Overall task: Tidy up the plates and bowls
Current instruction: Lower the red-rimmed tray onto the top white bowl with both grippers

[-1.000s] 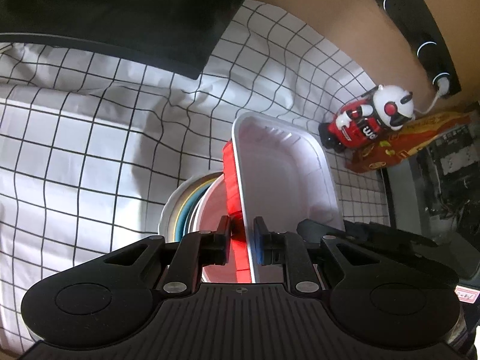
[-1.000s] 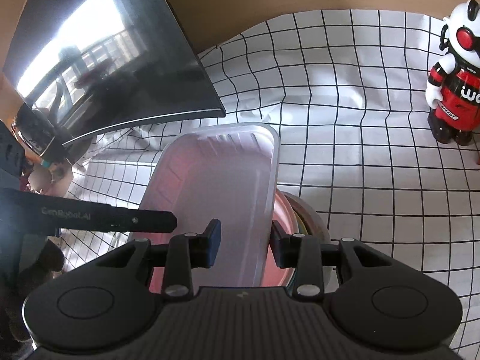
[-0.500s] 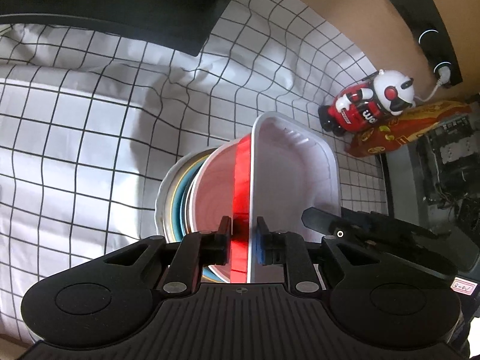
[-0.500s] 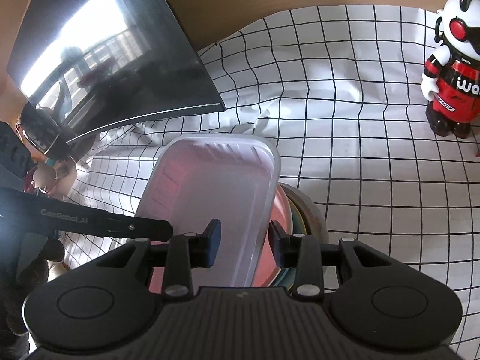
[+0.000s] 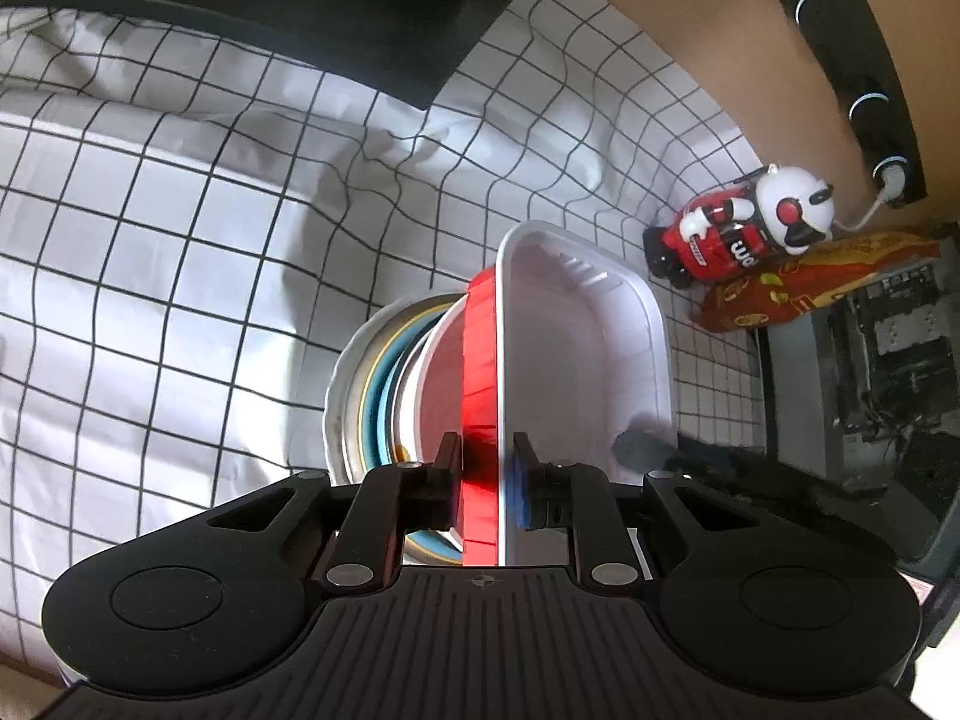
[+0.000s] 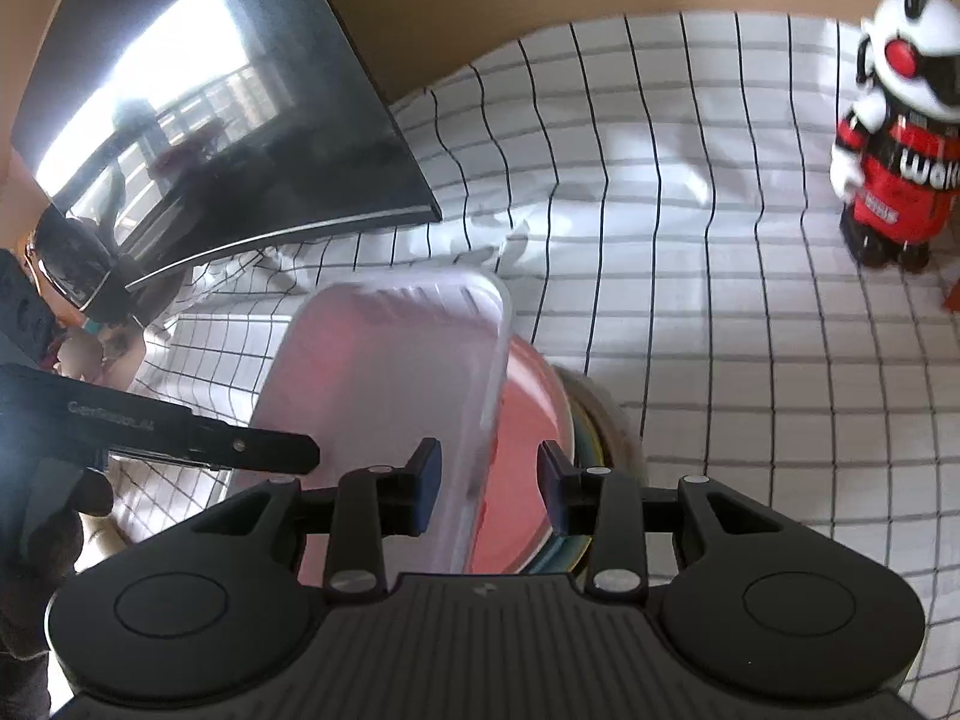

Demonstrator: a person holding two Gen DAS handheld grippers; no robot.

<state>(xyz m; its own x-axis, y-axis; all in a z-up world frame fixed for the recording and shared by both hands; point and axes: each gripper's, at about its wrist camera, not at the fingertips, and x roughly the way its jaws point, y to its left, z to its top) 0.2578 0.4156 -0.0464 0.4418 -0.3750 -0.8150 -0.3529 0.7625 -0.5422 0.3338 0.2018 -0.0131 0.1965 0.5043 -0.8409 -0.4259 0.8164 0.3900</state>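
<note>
1. Left gripper (image 5: 487, 474): clamped on the near wall of a rectangular tray (image 5: 591, 354), white inside and red outside; one pad on the red outer face, the blue pad on the white inner face.
2. Right gripper (image 6: 489, 483): jaws set astride the tray's (image 6: 390, 372) opposite long rim; left blue pad against the inner side, right pad just beside the red outer wall, contact there not clear; by the small gap, closed on the tray.
3. Tray: held tilted, one long side higher than the other, directly above and partly overlapping the stack of round dishes.
4. Stack of round dishes (image 5: 372, 396): resting on the checked cloth; outermost a white plate, within it a blue-rimmed plate, on top a white bowl with a pinkish interior (image 6: 528, 414). Whether the tray touches the bowl cannot be told.
5. Checked cloth (image 5: 180, 276): white with a black grid, wrinkled, spread over the table.
6. Dark monitor (image 6: 198, 120): standing behind the cloth, reflecting a bright window.
7. Toy robot figure (image 5: 744, 228): red, white and black, upright at the far corner of the cloth, well apart from the stack; an orange-red packet (image 5: 810, 276) just beside it.
8. Black power strip (image 5: 852, 60): lying on the tan surface beyond the cloth, a white plug in its last socket.
</note>
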